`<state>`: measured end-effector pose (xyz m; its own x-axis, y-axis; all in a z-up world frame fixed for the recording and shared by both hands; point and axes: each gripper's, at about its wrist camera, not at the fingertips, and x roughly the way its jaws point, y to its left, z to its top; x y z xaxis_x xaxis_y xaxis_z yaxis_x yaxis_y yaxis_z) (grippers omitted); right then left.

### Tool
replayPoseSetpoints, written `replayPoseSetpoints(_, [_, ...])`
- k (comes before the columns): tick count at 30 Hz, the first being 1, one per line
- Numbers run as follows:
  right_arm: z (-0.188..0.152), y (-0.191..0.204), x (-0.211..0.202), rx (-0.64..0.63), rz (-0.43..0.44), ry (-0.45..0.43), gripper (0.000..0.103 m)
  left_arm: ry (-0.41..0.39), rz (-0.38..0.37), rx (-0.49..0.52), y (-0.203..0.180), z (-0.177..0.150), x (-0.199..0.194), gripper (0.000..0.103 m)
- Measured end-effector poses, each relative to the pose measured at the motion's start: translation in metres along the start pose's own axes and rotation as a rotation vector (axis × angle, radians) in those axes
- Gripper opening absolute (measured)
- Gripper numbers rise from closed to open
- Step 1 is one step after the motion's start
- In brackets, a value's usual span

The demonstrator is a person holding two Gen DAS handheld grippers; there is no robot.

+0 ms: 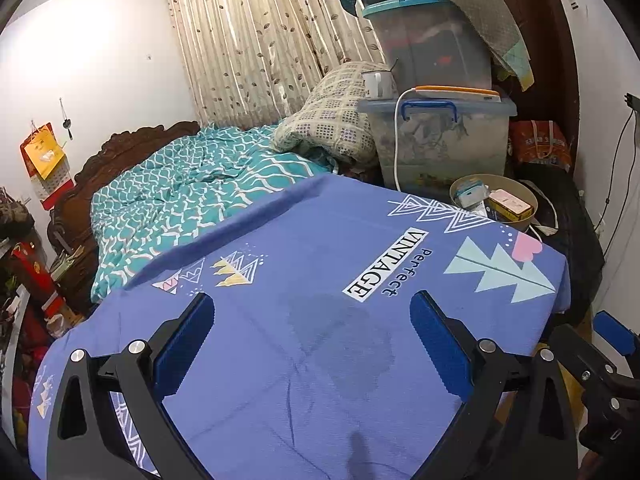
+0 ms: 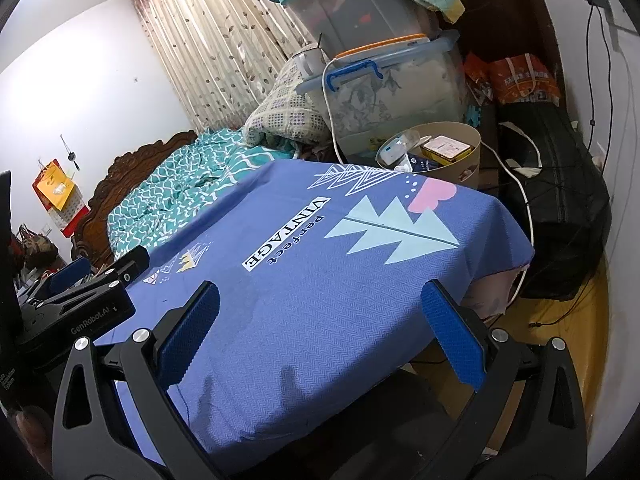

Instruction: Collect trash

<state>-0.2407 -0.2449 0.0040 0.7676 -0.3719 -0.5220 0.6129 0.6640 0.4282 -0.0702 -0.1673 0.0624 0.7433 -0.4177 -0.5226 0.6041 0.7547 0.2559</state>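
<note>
With both jaws apart and empty, I should steer toward the round tan paper bin (image 2: 460,160) beyond the blue printed cloth-covered counter (image 2: 320,300).

You have two grippers out: the left gripper (image 1: 312,312) and the right gripper (image 2: 320,302), each with two blue pads spread wide and nothing between them. One blue cloth (image 1: 304,264) lies under them. Behind it you can count two clear storage bins, the lower bin (image 1: 440,140) and the upper bin (image 1: 428,40) stacked on it, one white mug (image 1: 378,84), one round tub (image 2: 464,160) holding several small boxes, too jumbled to count, and one white cable (image 2: 524,216)
</note>
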Motion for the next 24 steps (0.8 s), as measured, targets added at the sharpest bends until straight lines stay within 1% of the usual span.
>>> replayPoseSetpoints(11, [-0.0008,0.0000,-0.0007,0.001,0.003,0.006,0.100,-0.007,-0.001,0.016,-0.0023,-0.0005,-0.0016,0.095])
replayPoseSetpoints(24, [-0.0017,0.0010,-0.0014,0.002,0.008,0.008,0.100,0.013,0.001,0.008,-0.0013,-0.0029,-0.0003,0.095])
